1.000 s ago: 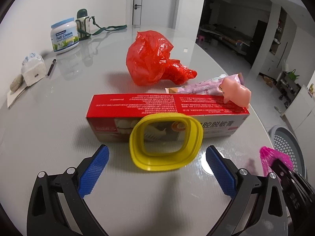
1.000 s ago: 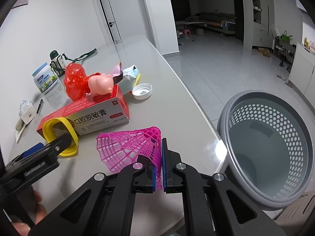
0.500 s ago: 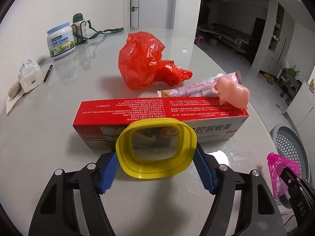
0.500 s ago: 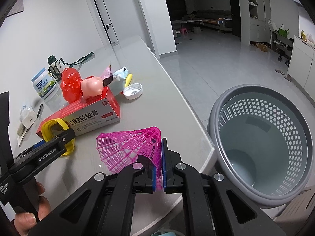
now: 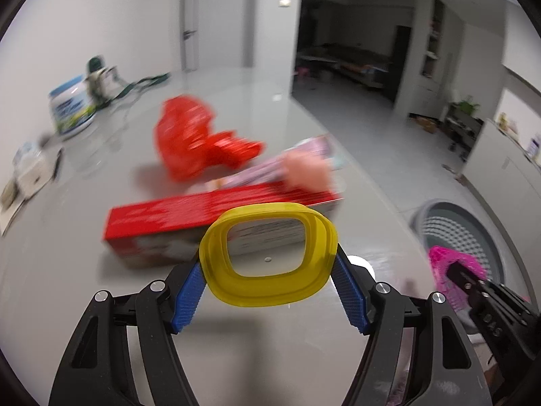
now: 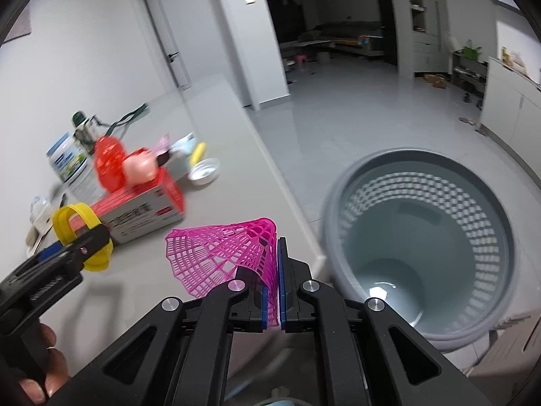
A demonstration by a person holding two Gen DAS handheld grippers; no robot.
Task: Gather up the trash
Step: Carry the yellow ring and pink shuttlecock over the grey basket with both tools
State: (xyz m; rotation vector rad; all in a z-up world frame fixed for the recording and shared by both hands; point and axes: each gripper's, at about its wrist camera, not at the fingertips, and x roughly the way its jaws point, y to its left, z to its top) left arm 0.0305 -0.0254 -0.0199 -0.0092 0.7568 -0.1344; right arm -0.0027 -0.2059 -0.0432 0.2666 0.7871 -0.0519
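Left tongs (image 5: 268, 291) clamped on yellow ring (image 5: 268, 253), lifted off desk (image 5: 101, 287). Right tongs (image 6: 273, 304) pinched shut on pink mesh cone (image 6: 223, 253), near grey basket (image 6: 422, 257) at right. Risks: ring twisting out of edge-only grip; flimsy mesh slipping, dropping short of basket.

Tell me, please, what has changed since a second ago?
The left gripper closed on the yellow ring and lifted it off the table. The right gripper carried the pink mesh toward the grey basket, still clamped. The red box stayed put.
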